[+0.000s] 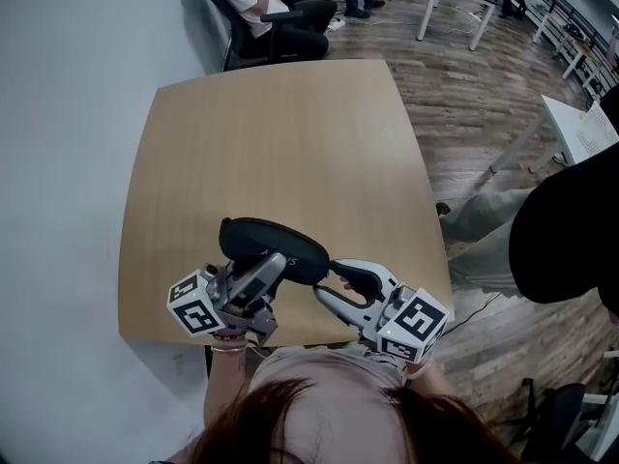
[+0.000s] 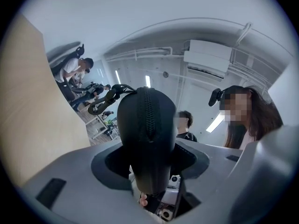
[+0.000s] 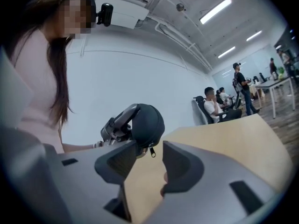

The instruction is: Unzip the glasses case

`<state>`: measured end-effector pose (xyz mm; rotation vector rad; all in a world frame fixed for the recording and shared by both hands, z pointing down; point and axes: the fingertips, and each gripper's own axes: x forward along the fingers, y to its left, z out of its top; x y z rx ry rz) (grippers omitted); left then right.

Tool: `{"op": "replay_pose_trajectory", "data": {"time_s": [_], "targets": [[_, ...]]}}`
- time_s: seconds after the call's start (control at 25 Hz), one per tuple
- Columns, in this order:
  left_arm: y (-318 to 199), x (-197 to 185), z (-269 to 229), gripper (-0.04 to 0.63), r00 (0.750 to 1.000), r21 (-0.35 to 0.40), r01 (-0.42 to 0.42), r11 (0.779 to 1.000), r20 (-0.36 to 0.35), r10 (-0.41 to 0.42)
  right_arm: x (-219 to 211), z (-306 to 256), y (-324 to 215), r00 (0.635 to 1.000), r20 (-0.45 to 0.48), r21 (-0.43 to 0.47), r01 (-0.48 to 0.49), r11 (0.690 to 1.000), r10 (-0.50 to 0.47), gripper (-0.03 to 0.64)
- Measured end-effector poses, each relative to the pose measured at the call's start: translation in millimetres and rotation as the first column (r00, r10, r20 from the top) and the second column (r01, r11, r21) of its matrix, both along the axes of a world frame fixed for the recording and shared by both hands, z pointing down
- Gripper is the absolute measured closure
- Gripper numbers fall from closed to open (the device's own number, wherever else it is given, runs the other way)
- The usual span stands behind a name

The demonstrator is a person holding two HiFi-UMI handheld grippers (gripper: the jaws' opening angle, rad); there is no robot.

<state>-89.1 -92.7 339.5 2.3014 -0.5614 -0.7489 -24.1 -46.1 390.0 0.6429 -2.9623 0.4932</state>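
Firmly shut on the glasses case (image 1: 274, 243): jaws of the left gripper (image 1: 263, 274), one pad on each flank of the case's left end; case lies crosswise above the near part of the surface (image 1: 280, 133), close to its near edge; whether it touches the wood cannot be told.

Right gripper (image 1: 327, 278): jaws apart, nothing pressed; tips just beside the case's right end, with the zipper pull (image 3: 151, 151) hanging between them.

Room: far half of the surface bare and open; near edge runs right under both grippers; wall along the left side, wood floor (image 1: 474, 104) to the right; a standing person in dark clothes (image 1: 571, 240) near the right corner; a seated person (image 1: 261, 3) beyond the far edge.

Views: left gripper view alone shows the zip teeth (image 2: 147, 115) running up the case's spine, shut as far as seen; right gripper view alone shows the pull; head view alone shows both marker cubes, left (image 1: 196, 304) and right (image 1: 416, 322), and the whole case.

Pose: left gripper angled upward, ceiling behind the case; right gripper about level, pointing leftward at the case; both held close to the body.
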Motion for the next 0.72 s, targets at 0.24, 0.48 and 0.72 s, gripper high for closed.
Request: {"op": "replay_pose_trajectory", "data": {"time_s": [0.24,0.48,0.72], "targets": [[-2.1,-4.2,3.4,0.351,0.999,-0.015,0.033,0.999,0.01,-0.032,-3.6,2.6,0.4,0.997,-0.069,0.084,-0.038,0.996,0.044,0.496],[-2.8,-7.1,6.3,0.351,0.999,-0.03,0.036,0.999,0.011,-0.036,-4.9,4.7,0.1,0.993,-0.098,0.116,-0.049,0.992,0.061,0.505],[-4.6,-3.9,6.8,0.352,0.999,-0.041,0.034,0.999,0.015,-0.034,-1.3,5.5,-1.8,0.99,-0.121,0.148,-0.057,0.987,0.075,0.514]]}}
